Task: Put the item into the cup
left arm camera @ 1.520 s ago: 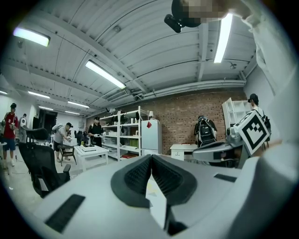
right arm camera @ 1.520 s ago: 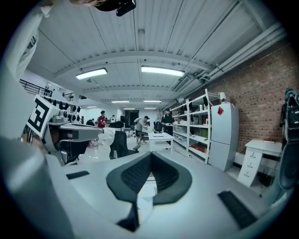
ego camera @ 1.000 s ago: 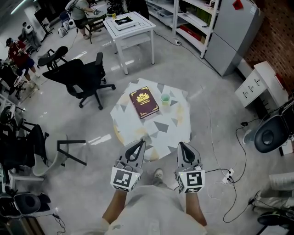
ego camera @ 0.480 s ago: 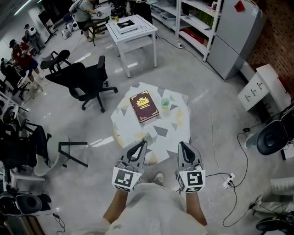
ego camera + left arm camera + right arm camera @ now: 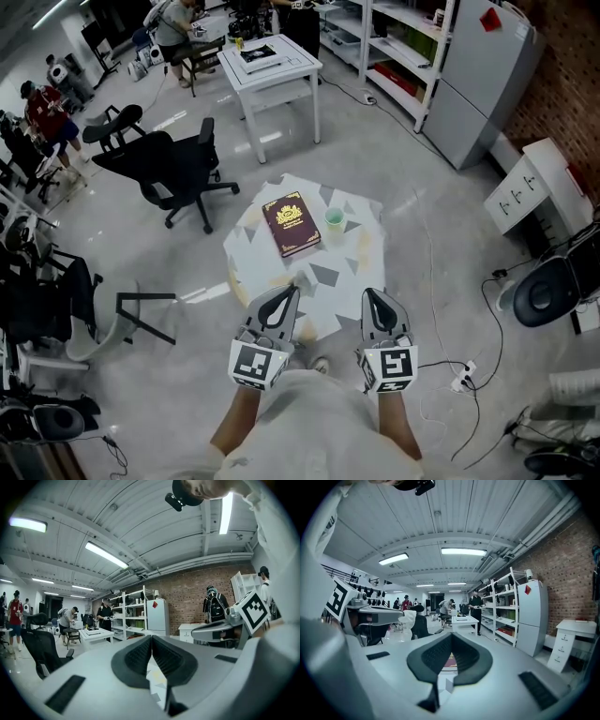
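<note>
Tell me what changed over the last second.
The person has stepped a little nearer the table: it, the book and the cup sit lower in the head view. Nothing was taken hold of or let go. The left gripper and right gripper stay side by side before the body, fingers together and empty; book and cup keep their places on the table.

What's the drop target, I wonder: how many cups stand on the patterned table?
1. The green cup stands on the table just right of the dark red book; none seems hidden.
</note>
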`<move>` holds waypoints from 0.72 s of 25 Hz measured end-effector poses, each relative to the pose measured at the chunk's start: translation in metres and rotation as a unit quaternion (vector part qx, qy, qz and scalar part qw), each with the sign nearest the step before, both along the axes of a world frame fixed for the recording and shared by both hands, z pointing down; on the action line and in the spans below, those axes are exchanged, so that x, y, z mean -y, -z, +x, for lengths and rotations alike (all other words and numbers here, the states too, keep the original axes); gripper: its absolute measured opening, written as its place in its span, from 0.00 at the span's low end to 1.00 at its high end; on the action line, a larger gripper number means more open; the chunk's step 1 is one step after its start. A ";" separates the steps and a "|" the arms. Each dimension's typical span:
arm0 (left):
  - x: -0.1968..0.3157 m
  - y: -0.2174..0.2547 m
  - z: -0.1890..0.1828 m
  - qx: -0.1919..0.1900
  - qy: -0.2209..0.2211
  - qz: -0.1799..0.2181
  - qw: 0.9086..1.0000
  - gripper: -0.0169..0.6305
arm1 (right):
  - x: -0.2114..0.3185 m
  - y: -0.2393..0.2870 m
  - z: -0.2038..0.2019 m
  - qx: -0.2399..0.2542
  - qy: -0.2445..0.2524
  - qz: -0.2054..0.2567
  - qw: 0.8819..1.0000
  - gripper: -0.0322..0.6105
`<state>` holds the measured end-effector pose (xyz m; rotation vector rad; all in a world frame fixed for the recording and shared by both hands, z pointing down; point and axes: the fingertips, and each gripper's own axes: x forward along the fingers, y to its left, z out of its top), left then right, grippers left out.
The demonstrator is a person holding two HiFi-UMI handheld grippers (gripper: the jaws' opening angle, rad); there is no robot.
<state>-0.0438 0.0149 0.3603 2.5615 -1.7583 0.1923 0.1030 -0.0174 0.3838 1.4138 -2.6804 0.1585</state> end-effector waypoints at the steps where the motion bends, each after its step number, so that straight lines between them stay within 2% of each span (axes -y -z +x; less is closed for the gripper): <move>1: 0.002 0.000 0.001 0.000 -0.001 0.001 1.000 0.05 | 0.002 0.000 0.001 0.001 -0.001 0.001 1.000 0.06; 12: 0.034 0.000 0.000 -0.008 -0.016 0.013 1.000 0.05 | 0.030 -0.001 0.000 -0.003 -0.016 0.009 1.000 0.06; 18: 0.064 -0.010 -0.007 -0.018 -0.030 0.006 0.999 0.05 | 0.055 -0.003 -0.005 -0.014 -0.031 0.006 0.999 0.06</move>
